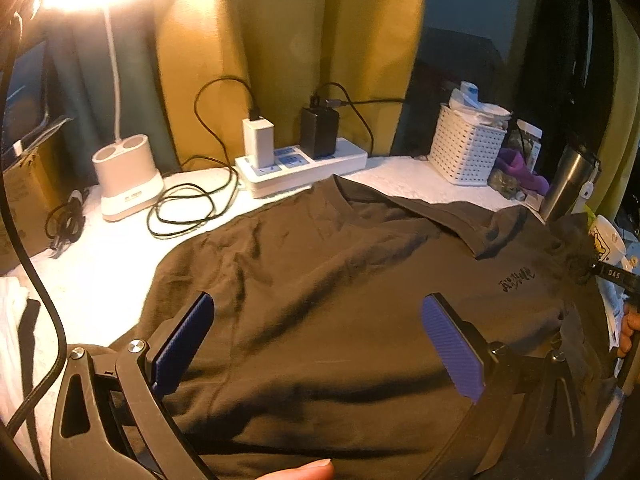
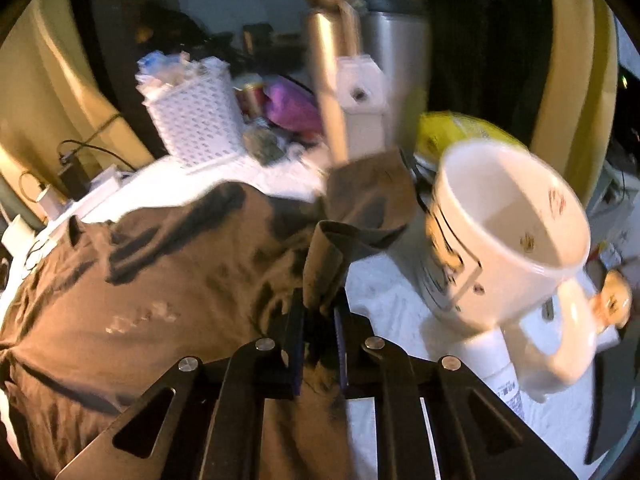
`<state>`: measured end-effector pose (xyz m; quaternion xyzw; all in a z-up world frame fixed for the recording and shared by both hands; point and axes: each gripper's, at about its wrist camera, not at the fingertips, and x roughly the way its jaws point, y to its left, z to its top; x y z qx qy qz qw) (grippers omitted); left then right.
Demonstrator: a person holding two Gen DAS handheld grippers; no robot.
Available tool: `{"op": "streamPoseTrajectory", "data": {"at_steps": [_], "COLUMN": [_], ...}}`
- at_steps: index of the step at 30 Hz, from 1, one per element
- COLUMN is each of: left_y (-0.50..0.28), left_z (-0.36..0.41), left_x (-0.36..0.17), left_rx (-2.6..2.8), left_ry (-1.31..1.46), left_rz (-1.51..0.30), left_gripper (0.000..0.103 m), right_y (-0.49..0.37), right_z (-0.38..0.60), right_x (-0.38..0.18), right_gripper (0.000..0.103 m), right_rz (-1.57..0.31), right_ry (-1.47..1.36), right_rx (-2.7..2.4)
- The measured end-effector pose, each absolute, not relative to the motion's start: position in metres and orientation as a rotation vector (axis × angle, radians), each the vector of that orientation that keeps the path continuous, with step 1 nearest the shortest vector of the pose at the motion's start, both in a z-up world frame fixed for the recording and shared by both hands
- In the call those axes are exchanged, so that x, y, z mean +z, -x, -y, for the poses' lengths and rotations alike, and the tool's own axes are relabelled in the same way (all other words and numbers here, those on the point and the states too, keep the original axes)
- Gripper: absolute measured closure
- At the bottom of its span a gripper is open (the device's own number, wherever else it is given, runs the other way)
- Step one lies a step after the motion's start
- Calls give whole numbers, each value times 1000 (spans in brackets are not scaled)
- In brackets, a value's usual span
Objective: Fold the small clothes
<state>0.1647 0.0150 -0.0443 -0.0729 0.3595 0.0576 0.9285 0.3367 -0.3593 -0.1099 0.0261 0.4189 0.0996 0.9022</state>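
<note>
A dark brown T-shirt (image 1: 340,280) lies spread on a white towel-covered table, collar toward the power strip, small print on its chest. My left gripper (image 1: 316,336) is open, its blue pads wide apart just above the shirt's middle, holding nothing. My right gripper (image 2: 320,304) is shut on a bunched fold of the shirt's sleeve (image 2: 324,260) at the shirt's right side, lifting it a little. The shirt's body (image 2: 140,288) spreads to the left in the right wrist view. The right gripper's tip shows at the far right edge of the left wrist view (image 1: 612,276).
A white mug (image 2: 508,232) stands close to the right of the held sleeve. A steel tumbler (image 1: 568,180), a white basket (image 1: 464,148), a power strip with chargers (image 1: 300,160), loose cables (image 1: 188,208) and a lamp base (image 1: 126,176) line the back.
</note>
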Motion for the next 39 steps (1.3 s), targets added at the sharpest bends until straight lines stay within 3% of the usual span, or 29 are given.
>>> {"op": "streamPoseTrajectory", "data": {"at_steps": [8,19,21,22,23,24,25,32,39], "left_y": [-143,-116,-112,-110,-108,-107,-105,-96,-94], "left_z": [-41,-63,-67,-69,-71,-72,-74,-81,-100], "left_x": [-36,-49,-50,-50,-50,-50,-49,-46,-52], "left_rx": [146,171,181,187,192,198,203,223,281], "left_ry": [176,202,211,214,216,216,216,215,215], "left_rz": [-690,-716,-718,-718,-716,-715,-713,-703,-732], "left_gripper": [1,1,1,1,1,1,1,1,1], "right_y": [-319,-289,-280,-275,-272,-268,-264,-264,-296], "right_z": [291,236,234,232,230,228,227,241,231], "right_x": [-68,-114,-114,-113,-112,-110,-108,-79,-110], "right_gripper": [91,90,85,73,43,26,18,18,18], "right_rz": [-770,-926,-931,-935,-940,-944,-935,-816,-963], "right_ry": [83,199,190,184,174,154,141,96,-29], "right_rx": [334,421,448,469,494,527,550,506,548]}}
